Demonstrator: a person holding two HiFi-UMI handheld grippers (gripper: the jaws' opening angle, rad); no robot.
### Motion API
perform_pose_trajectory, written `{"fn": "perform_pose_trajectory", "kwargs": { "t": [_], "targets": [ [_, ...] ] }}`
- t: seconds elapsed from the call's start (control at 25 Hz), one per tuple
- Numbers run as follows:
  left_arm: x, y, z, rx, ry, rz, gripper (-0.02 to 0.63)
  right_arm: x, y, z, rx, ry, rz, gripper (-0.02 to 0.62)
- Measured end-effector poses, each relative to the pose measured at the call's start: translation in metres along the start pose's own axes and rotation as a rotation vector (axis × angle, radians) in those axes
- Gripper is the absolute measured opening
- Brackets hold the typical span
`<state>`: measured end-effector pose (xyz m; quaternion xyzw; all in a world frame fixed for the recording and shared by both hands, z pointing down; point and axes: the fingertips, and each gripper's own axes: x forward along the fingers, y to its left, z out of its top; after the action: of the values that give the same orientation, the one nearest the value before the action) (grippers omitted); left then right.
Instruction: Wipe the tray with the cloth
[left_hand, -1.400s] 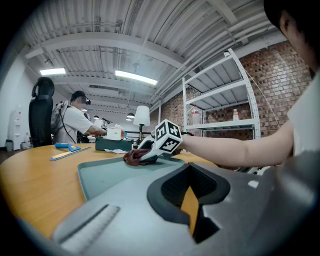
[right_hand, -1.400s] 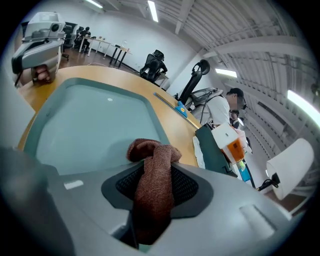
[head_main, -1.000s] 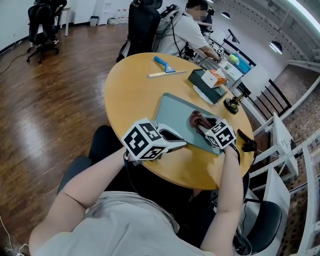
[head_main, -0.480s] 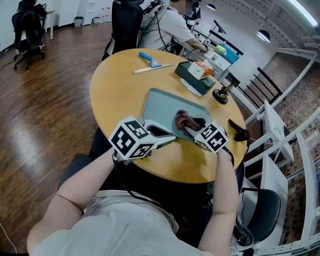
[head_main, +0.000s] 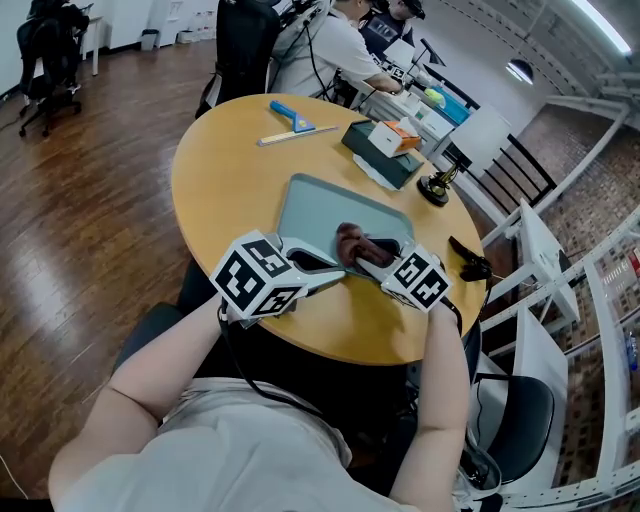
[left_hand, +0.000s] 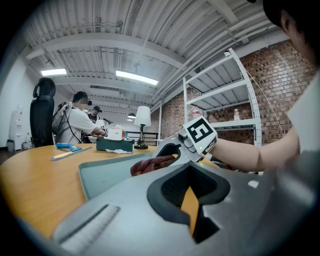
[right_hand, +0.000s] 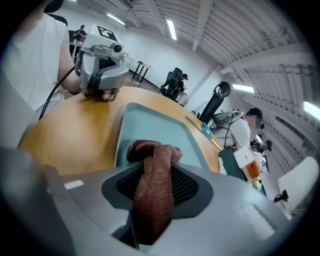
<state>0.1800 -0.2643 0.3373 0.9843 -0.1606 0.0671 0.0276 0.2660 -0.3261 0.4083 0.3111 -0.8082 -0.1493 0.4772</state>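
My left gripper (head_main: 325, 270) sits at lower centre-left of the head view, its tip at the near edge of the tray (head_main: 310, 210); its jaws are drawn together with nothing between them, only a sliver of table (head_main: 220, 170) showing through the gap; I judge it is parked there to steady the tray, though I cannot tell whether it actually touches the rim. The tray lies flat near the middle of the frame, most of its far surface bare; that, I judge, is what is left to wipe. Right of that, on the tray's near part, is the cloth (head_main: 352, 243), bunched into a lump resting on the tray floor. My right gripper (head_main: 375, 256), lower centre-right, is pinching the cloth; its own view shows the cloth running up between the jaws with the wad bulging out ahead; held so, the wad and not the jaws meets the tray.
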Motion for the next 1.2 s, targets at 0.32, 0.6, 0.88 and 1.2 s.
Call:
{"fn": "perform_pose_trajectory", "kwargs": {
  "t": [0.32,0.6,0.88,1.2],
  "targets": [
    [0.002,0.001,-0.001,0.0,0.0,0.001,0.322,0.017,-0.008,0.009,0.012,-0.024,0.053,0.141],
    [0.002,0.0,-0.002,0.003,0.003,0.003,0.322,0.041,-0.041,0.003,0.096,0.01,0.022,0.141],
    [0.003,0.001,-0.001,0.005,0.004,0.006,0.322,0.058,-0.069,-0.006,0.143,0.046,-0.01,0.141],
    [0.004,0.0,-0.002,0.007,0.008,0.008,0.322,0.073,-0.093,-0.015,0.207,0.029,-0.022,0.141]
  ]
}}
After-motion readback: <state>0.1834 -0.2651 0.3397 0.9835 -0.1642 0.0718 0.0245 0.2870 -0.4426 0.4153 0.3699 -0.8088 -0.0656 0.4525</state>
